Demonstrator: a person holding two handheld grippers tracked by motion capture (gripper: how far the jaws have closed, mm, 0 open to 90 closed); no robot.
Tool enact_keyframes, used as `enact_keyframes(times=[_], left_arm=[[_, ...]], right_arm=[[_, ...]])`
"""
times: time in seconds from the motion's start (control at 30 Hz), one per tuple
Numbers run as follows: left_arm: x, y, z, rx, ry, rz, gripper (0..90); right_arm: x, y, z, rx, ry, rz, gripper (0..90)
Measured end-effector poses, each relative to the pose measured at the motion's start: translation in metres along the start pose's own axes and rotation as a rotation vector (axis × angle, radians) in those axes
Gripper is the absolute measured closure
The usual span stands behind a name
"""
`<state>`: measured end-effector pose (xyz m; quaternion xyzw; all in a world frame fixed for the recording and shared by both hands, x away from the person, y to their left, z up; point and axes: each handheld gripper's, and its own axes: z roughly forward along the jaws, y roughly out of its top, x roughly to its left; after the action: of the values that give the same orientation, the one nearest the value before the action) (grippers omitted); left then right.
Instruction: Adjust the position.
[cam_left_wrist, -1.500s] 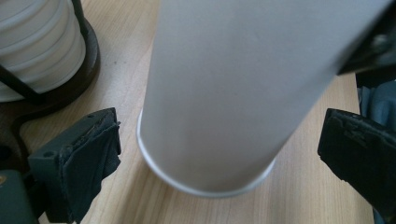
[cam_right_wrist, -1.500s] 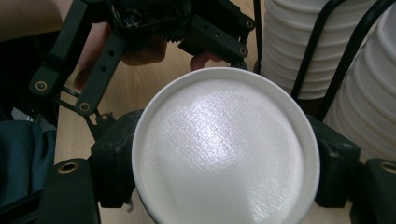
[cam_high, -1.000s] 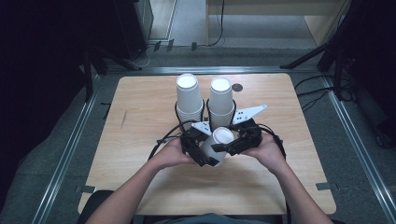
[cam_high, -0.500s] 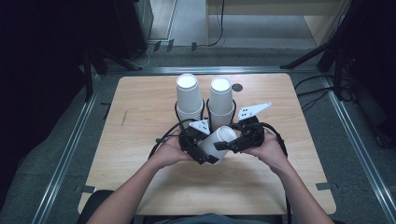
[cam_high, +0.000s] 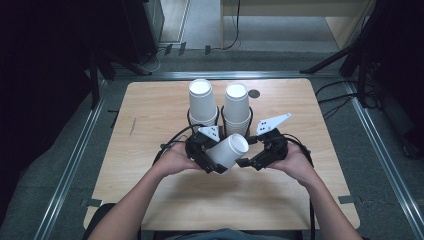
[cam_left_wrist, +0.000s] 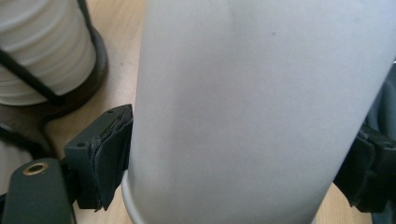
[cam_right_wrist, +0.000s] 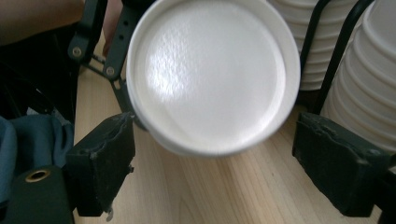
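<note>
The left tool (cam_high: 212, 161) grips a white paper cup (cam_high: 228, 150) by its sides, holding it tilted above the wooden surface (cam_high: 150, 115). The right tool (cam_high: 252, 161) sits just beside the cup's end; its jaws have just been opening and stand wide, off the cup. Close behind, two cup stacks (cam_high: 202, 101) (cam_high: 236, 107) in black wire holders crowd the far side.
</note>
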<state>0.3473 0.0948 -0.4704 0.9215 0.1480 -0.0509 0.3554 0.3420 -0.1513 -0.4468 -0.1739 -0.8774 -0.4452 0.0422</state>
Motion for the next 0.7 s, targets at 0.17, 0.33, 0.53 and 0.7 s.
enact_keyframes(times=[0.17, 0.33, 0.53, 0.7], left_arm=[[0.002, 0.000, -0.007, 0.021, 0.013, -0.003, 10.8], [0.004, 0.001, -0.011, 0.062, 0.033, 0.009, 10.8], [0.007, 0.002, -0.011, 0.113, 0.048, 0.015, 15.0], [0.009, 0.003, -0.009, 0.140, 0.041, 0.016, 15.6]], right_arm=[[-0.001, -0.004, 0.002, 0.027, -0.007, -0.001, 13.7], [-0.001, -0.008, 0.004, 0.052, -0.010, -0.018, 13.8], [-0.001, -0.012, 0.006, 0.066, -0.022, -0.021, 13.9], [-0.002, -0.016, 0.009, 0.077, -0.035, -0.017, 14.0]])
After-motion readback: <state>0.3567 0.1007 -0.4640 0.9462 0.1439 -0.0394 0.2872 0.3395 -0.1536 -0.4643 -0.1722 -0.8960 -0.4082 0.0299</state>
